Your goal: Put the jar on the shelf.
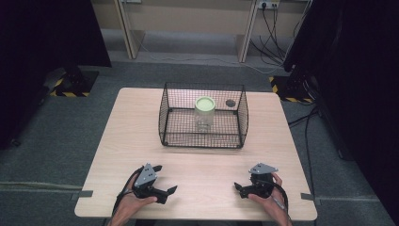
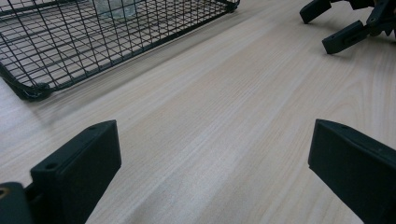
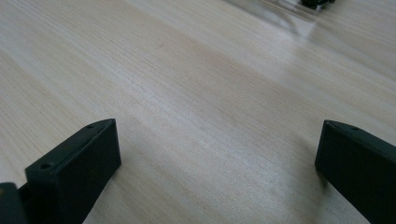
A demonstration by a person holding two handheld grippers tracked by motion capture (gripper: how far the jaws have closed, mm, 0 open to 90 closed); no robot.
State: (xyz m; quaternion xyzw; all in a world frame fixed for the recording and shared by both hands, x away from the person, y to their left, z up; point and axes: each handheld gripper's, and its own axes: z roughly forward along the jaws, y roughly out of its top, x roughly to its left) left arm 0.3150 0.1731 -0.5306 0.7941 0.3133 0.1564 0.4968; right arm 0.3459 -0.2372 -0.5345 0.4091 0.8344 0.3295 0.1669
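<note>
Both forearms are bare, no sleeves. Each hand grips a black plastic tool: the left gripper [image 1: 165, 190] and right gripper [image 1: 240, 188] have blocky, square-ended jaws with small screw holes, a grey three-cornered plate on top, and a black trailing cable.

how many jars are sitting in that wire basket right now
1. A single clear jar with a pale green lid stands upright near the middle of the wire basket on the table. The mesh hides little, so a second jar seems unlikely.
</note>
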